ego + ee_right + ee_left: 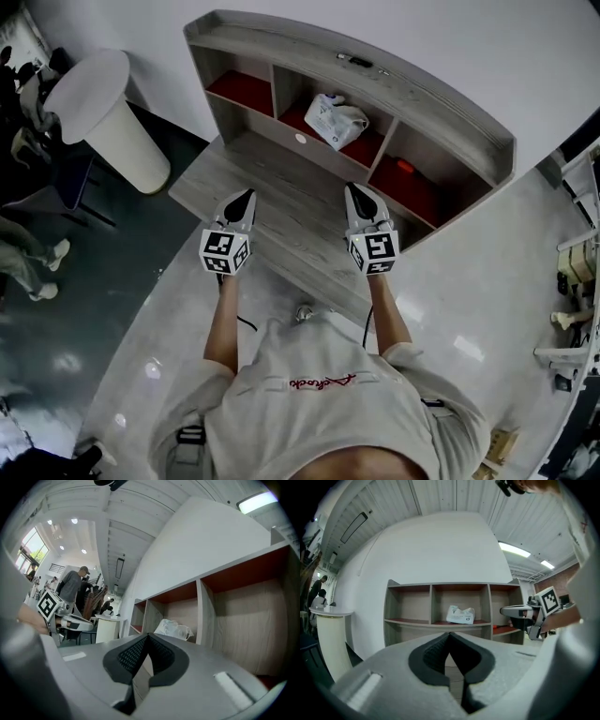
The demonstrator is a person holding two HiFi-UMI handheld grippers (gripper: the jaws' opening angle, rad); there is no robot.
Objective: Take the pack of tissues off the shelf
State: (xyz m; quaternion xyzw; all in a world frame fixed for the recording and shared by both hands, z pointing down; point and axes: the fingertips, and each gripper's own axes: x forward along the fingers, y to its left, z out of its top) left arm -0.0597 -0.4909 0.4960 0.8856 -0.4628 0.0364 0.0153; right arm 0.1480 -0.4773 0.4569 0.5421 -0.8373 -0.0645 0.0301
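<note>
The white pack of tissues [336, 120] lies in the middle compartment of the wooden shelf [441, 94], on its red floor. It also shows in the left gripper view [460, 614] and in the right gripper view [174, 629]. My left gripper [247, 197] hovers over the desk in front of the shelf, shut and empty. To its right my right gripper [352, 189] is shut too, nothing in it, its tips nearer the shelf. Both point at the shelf and stay well short of the pack.
The shelf stands on a wooden desk [281, 202] against a white wall. A small orange thing [404, 168] lies in the right compartment, and a dark item [356, 62] rests on top. A white round pillar table [108, 117] stands at left, with people beyond.
</note>
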